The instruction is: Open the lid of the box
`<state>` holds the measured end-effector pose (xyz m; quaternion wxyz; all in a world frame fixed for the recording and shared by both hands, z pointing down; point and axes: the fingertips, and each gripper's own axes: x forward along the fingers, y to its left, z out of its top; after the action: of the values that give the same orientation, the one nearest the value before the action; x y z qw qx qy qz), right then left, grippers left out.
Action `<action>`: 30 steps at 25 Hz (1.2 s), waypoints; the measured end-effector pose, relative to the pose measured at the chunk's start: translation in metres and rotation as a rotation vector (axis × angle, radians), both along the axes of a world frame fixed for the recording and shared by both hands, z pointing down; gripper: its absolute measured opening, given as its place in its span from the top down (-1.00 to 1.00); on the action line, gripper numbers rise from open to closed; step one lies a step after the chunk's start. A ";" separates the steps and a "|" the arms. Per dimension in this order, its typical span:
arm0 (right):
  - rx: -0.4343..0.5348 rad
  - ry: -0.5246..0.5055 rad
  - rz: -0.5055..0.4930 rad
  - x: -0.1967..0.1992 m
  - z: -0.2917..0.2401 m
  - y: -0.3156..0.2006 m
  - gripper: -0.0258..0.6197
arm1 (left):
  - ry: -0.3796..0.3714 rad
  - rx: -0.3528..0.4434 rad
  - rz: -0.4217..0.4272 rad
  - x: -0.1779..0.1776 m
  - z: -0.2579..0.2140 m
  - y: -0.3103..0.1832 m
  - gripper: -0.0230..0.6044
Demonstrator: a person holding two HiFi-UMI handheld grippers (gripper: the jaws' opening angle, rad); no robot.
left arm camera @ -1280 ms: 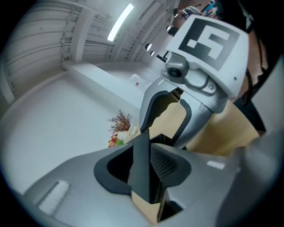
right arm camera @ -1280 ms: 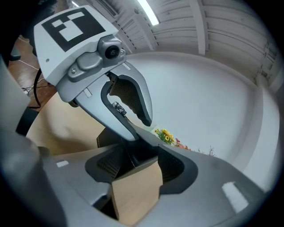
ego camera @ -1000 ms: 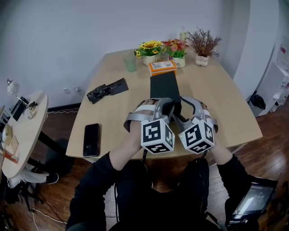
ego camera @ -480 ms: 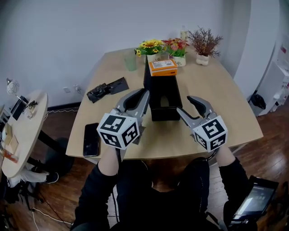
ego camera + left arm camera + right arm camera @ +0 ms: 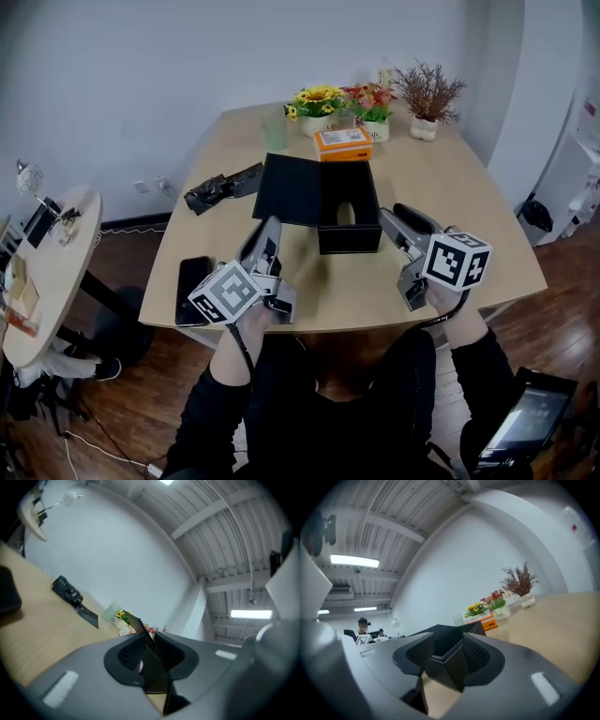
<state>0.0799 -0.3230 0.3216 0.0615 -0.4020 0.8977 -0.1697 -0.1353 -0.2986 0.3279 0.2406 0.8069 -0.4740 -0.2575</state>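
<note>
Box (image 5: 349, 239) is black, rectangular, with a matt leather-like skin and thin pale stitching along its edges. It stands open on the pale wooden table (image 5: 450, 187). It is ahead of both grippers, a little to the right of the left gripper (image 5: 269, 234) and just to the left of the right gripper (image 5: 387, 217). Its lid (image 5: 291, 190), a flat black panel, lies folded back on the table on the box's left side, straight ahead of the left gripper.

The left gripper is released. Its two grey jaws stand apart, the dark ribbed pads (image 5: 130, 652) hold nothing, and only the far edge of the lid shows through the gap. The right gripper is also released, with its jaws spread wide. A sharp corner of the box appears between its ribbed pads (image 5: 477, 654), but I cannot tell if it touches them. In the head view its tip is just beside the box's right front corner.

A flat black phone (image 5: 192, 278) lies beside the left gripper, on its left. A crumpled glossy black bag (image 5: 220, 187) is farther ahead on the left. Beyond the box there are an orange carton (image 5: 342, 141), a translucent green cup (image 5: 274, 131) and pots of flowers (image 5: 319, 108).
</note>
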 end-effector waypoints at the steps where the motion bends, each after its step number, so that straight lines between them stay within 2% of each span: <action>1: -0.047 -0.038 -0.008 0.000 0.005 -0.002 0.35 | 0.059 -0.032 0.003 -0.002 0.007 0.000 0.78; 3: -0.127 -0.090 -0.024 -0.002 0.015 -0.002 0.43 | 0.152 -0.090 0.008 -0.005 0.019 0.001 0.78; 5: -0.178 -0.118 -0.028 -0.003 0.021 -0.002 0.48 | 0.212 -0.128 0.008 -0.006 0.025 0.003 0.78; 8: -0.209 -0.147 -0.034 -0.003 0.023 -0.002 0.48 | 0.284 -0.167 0.010 -0.006 0.030 0.005 0.78; 10: -0.215 -0.151 -0.039 -0.004 0.023 -0.001 0.48 | 0.373 -0.189 0.016 -0.009 0.033 0.011 0.82; 13: -0.222 -0.159 -0.046 -0.005 0.023 0.000 0.48 | 0.511 -0.154 0.038 -0.012 0.025 0.029 0.82; 15: -0.223 -0.164 -0.050 -0.005 0.023 0.000 0.48 | 0.515 -0.110 0.047 -0.011 0.013 0.042 0.82; 17: -0.217 -0.156 -0.046 -0.004 0.022 -0.001 0.48 | 0.417 -0.067 0.044 -0.006 -0.001 0.049 0.82; 20: -0.198 -0.123 -0.035 -0.003 0.022 -0.002 0.47 | 0.111 -0.032 0.000 0.004 -0.015 0.051 0.82; 22: -0.161 -0.061 -0.009 -0.003 0.022 -0.001 0.47 | -0.083 0.069 -0.012 0.018 -0.035 0.053 0.74; 24: -0.055 0.063 0.073 0.002 0.015 0.001 0.48 | -0.251 0.167 -0.029 0.033 -0.052 0.057 0.55; 26: 0.117 0.191 0.177 0.009 -0.001 0.009 0.75 | -0.383 0.245 -0.037 0.049 -0.061 0.062 0.47; 28: 0.276 0.252 0.234 0.011 -0.022 0.027 0.76 | -0.489 0.312 -0.047 0.062 -0.066 0.067 0.46; 30: 0.380 0.265 0.263 0.011 -0.039 0.046 0.75 | -0.574 0.365 -0.069 0.069 -0.068 0.072 0.46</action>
<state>0.0906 -0.2765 0.2831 0.0392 -0.5152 0.8537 0.0652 -0.0664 -0.2267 0.2598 -0.0597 0.8597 -0.4955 -0.1085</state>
